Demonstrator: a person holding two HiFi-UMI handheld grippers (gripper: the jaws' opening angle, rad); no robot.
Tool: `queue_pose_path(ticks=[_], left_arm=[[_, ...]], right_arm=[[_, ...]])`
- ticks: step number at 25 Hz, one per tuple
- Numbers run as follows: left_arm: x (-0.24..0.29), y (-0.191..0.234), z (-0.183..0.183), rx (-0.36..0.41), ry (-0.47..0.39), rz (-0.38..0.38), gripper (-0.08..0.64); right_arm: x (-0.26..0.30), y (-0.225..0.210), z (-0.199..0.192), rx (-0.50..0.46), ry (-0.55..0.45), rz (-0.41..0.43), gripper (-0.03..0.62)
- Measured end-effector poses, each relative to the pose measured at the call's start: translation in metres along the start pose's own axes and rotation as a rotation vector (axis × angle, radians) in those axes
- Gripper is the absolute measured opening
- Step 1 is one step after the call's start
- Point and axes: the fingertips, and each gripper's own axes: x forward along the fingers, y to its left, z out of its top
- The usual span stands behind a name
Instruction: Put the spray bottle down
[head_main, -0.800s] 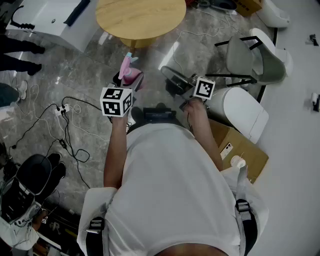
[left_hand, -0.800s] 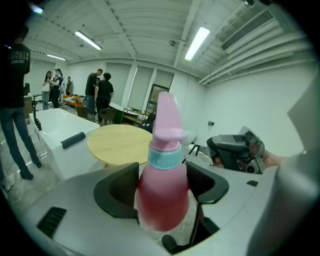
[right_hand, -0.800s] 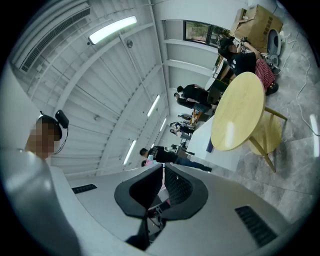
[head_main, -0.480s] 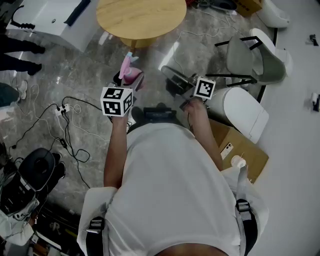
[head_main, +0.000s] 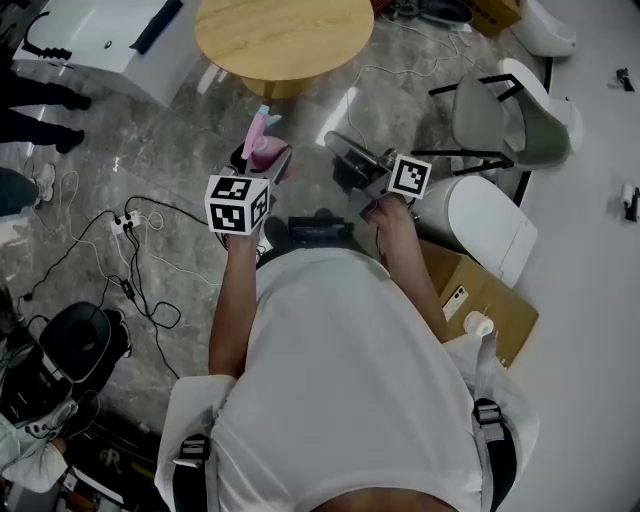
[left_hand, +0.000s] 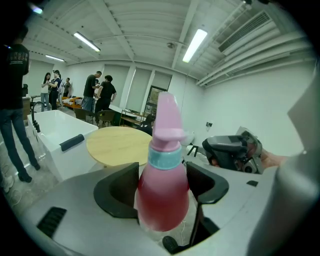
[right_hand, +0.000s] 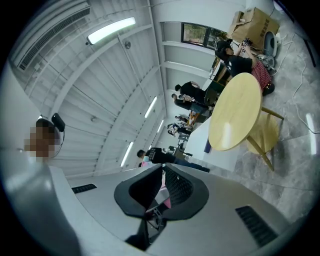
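A pink spray bottle (head_main: 262, 140) with a pale blue collar hangs upright over the marble floor, short of the round wooden table (head_main: 283, 35). My left gripper (head_main: 262, 160) is shut on its body. In the left gripper view the bottle (left_hand: 163, 185) fills the gap of the left gripper (left_hand: 162, 176), and both black pads (left_hand: 117, 192) press its sides. My right gripper (head_main: 337, 146) is level beside it on the right, apart from the bottle. The right gripper (right_hand: 161, 172) has its jaws together in its own view, with nothing held.
Cables and a power strip (head_main: 125, 220) lie on the floor at the left. A grey chair (head_main: 500, 115), a white toilet (head_main: 490, 225) and a cardboard box (head_main: 480, 300) stand at the right. A white tub-like unit (head_main: 90, 40) is at the back left, where people stand.
Both grippers and the bottle stay almost where they were. Only the dark stool at the lower left has shifted a little.
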Motion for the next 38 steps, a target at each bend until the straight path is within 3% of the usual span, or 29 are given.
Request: queue_pose_path(ticks=[20,30,38], left_arm=[[-0.031,0.029,-0.001,0.002,-0.031,-0.019,0.301],[-0.026,0.039,0.008,0.01,-0.032,0.001,0.301],[0.005,0.053,0.025,0.021,-0.016,0.045,0.301]], right_arm=[[0.024,0.014,-0.027,-0.022,-0.007,-0.032,0.026],[0.037,0.009,-0.018,-0.016,-0.001,-0.01,0.026],[0.055,-0.016,0.014,0.014,0.014,0.033,0.026]])
